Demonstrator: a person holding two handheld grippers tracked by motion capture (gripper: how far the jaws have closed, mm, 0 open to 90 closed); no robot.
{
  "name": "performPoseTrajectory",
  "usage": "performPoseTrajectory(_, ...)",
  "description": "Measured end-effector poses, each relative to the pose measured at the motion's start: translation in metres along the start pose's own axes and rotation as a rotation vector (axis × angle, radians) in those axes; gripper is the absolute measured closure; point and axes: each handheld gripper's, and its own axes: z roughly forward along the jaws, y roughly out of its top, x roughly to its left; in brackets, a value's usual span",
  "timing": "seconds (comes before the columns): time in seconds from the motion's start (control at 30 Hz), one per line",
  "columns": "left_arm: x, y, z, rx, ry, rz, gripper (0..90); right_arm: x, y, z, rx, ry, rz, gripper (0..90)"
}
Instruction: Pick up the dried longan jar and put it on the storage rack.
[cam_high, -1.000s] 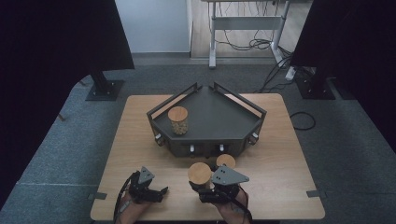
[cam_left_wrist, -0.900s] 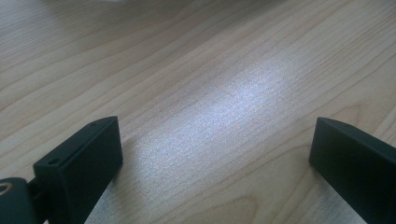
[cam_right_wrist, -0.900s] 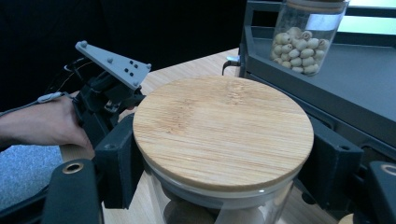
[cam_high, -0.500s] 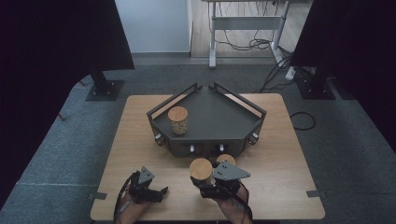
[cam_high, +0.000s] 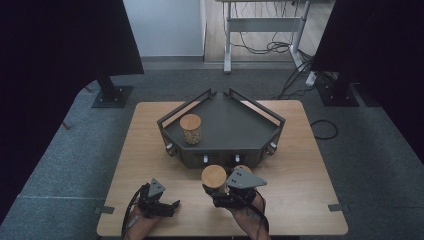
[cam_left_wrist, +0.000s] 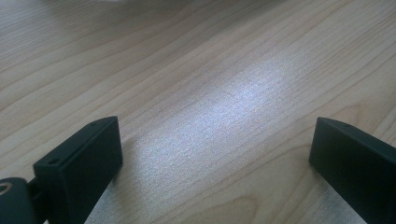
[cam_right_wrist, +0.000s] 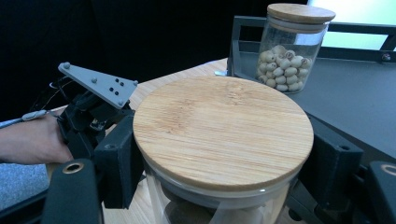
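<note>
My right gripper (cam_high: 216, 189) is shut on a glass jar with a round bamboo lid (cam_high: 214, 178) in front of the dark tray (cam_high: 235, 125). In the right gripper view the black jaws press on both sides of this jar (cam_right_wrist: 223, 130) just under its lid. A second jar (cam_high: 191, 129) with pale seeds stands upright on the tray's left part, seen again as the seed jar (cam_right_wrist: 287, 51) beyond the held one. My left gripper (cam_high: 169, 206) rests low at the table's near left, open, with bare wood between its jaws (cam_left_wrist: 215, 154).
Another round wooden lid (cam_high: 243, 170) peeks out behind the grey plate of my right gripper, just before the tray's front wall. The tray has raised rails (cam_high: 262, 112) along its back sides. Black stands and cables lie on the floor beyond the table (cam_high: 310, 150).
The right gripper and its jar have shifted slightly toward the tray. The left gripper has kept still.
</note>
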Motion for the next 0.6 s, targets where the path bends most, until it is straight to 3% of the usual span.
performPoseTrajectory(0.6, 0.0000, 0.0000, 0.0000, 0.000, 0.000, 0.000, 2.4, -0.0045, 0.0098, 0.0048, -0.007, -0.007, -0.007, 24.8)
